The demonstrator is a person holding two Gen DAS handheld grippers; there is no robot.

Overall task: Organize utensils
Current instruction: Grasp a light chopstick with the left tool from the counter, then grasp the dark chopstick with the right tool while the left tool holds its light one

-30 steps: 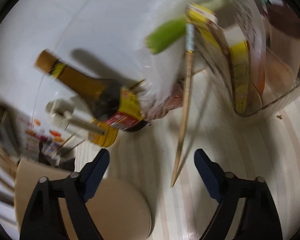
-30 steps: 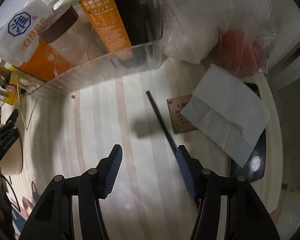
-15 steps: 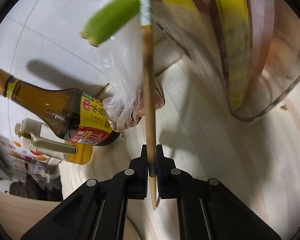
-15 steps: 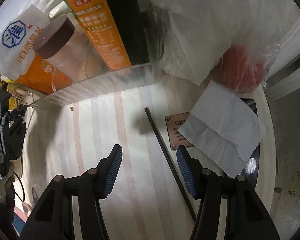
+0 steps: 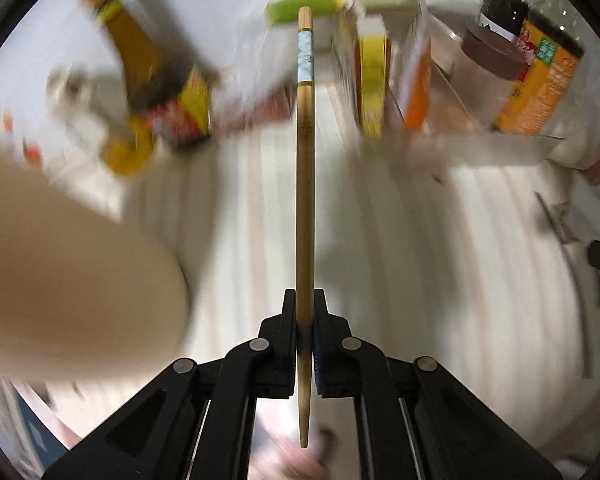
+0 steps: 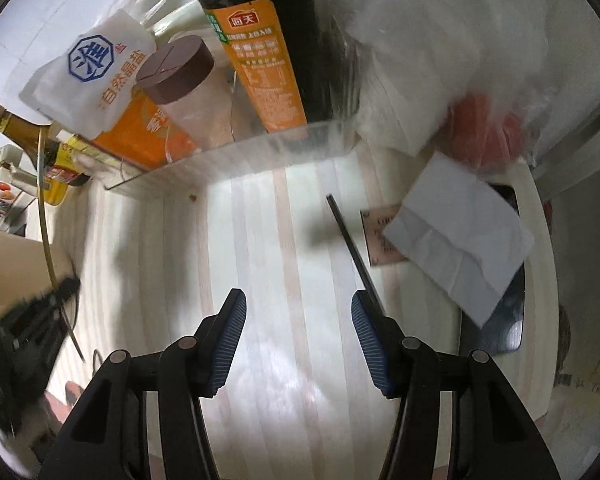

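Observation:
My left gripper (image 5: 305,312) is shut on a wooden chopstick (image 5: 305,168) near its thin end and holds it lifted above the striped wooden table (image 5: 440,260). The chopstick points away from me toward the back. A beige cup (image 5: 60,264) is close at the left. My right gripper (image 6: 298,320) is open and empty above the table. A dark chopstick (image 6: 350,244) lies on the table just beyond the right finger. The left gripper with the wooden chopstick (image 6: 44,208) also shows at the left edge of the right wrist view.
A clear bin (image 6: 236,152) holds a soy sauce bottle (image 6: 268,52), a brown-lidded jar (image 6: 180,76) and packets. A brown oil bottle (image 5: 140,60) stands at the back left. A white folded paper (image 6: 460,236), a dark tray (image 6: 508,320) and plastic bags (image 6: 440,40) are at the right.
My left gripper closed on the wooden chopstick, lifted it off the table and swung right. The right gripper stayed open and shifted slightly toward the dark chopstick.

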